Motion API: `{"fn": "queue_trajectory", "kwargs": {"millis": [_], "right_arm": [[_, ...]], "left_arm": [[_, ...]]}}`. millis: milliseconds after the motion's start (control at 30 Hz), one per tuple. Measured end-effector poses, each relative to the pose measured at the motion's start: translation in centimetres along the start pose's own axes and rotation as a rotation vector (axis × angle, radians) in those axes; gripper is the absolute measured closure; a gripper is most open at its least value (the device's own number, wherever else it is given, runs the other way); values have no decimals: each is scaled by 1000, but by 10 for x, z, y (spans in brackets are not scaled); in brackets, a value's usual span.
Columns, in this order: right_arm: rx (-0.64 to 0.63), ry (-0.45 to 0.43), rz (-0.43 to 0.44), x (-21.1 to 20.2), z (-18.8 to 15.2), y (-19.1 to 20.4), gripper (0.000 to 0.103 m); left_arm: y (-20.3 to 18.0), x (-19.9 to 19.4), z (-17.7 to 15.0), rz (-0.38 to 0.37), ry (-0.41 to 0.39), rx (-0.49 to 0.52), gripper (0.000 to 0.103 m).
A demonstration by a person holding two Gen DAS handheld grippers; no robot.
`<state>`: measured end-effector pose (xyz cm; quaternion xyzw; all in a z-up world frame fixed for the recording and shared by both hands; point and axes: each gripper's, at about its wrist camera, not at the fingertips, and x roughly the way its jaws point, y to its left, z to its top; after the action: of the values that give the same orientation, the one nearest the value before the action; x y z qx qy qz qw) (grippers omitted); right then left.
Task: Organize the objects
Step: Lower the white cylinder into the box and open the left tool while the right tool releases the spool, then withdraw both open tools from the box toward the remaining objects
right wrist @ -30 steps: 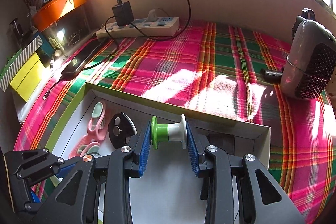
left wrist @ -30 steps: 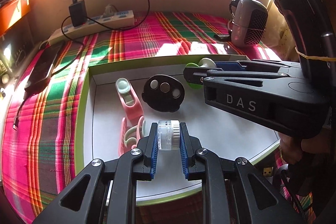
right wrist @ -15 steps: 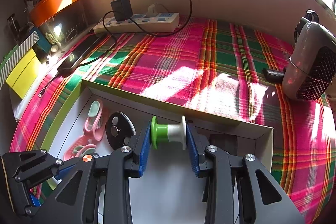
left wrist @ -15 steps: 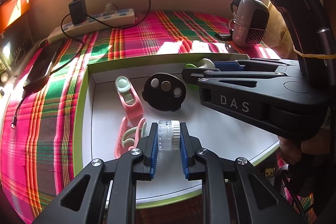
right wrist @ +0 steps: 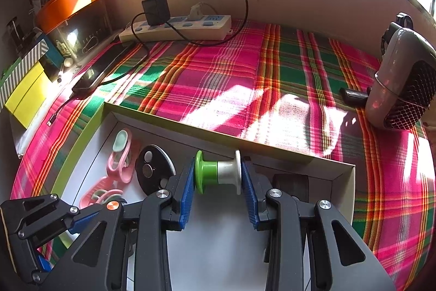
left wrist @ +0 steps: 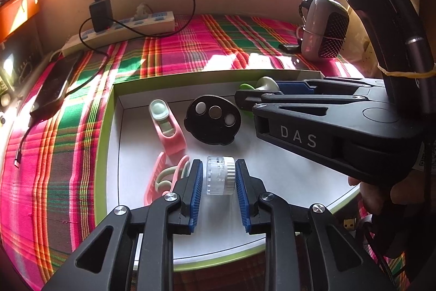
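Observation:
A small clear bottle with a ribbed white cap (left wrist: 220,179) lies on its side on the floor of the white, green-rimmed tray (left wrist: 106,143). My left gripper (left wrist: 219,168) straddles it, its jaws opening, with thin gaps between the blue pads and the bottle. My right gripper (right wrist: 218,172) is shut on a green-and-white spool (right wrist: 216,172), held sideways low over the tray near its far wall. In the left wrist view the right gripper (left wrist: 245,100) reaches in from the right, the spool (left wrist: 261,83) at its tip. Two pink clips (left wrist: 169,127) and a black disc (left wrist: 212,123) lie in the tray.
The tray sits on a pink-and-green plaid cloth (right wrist: 218,67). A power strip (left wrist: 120,29) with a charger runs along the back wall, with a phone (left wrist: 54,89) at the left. A small mesh-fronted heater (left wrist: 324,26) stands back right, and an orange box (right wrist: 70,2) far left.
My left gripper's jaws have spread off the clear bottle, which stays lying on the tray floor. The right gripper still clamps the spool in the same place.

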<state>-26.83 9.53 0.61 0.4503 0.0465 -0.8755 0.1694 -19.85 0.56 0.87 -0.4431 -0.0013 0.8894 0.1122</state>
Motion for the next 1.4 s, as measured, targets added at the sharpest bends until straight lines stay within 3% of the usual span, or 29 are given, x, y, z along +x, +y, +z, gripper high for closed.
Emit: {"fn": "queue_trajectory", "kwargs": {"millis": [200,833,1400], "right_arm": [[10,1,-6,1,0,-1,61],[34,-14,-23,-5,-1,-5,60],[57,-71,-23,-40,-10,-3,60]], "left_arm": [[0,0,0,2,0,-3,76],[1,-5,0,5,-8,-14,73],[-5,-27,-6,6,-49,-5,73]]}}
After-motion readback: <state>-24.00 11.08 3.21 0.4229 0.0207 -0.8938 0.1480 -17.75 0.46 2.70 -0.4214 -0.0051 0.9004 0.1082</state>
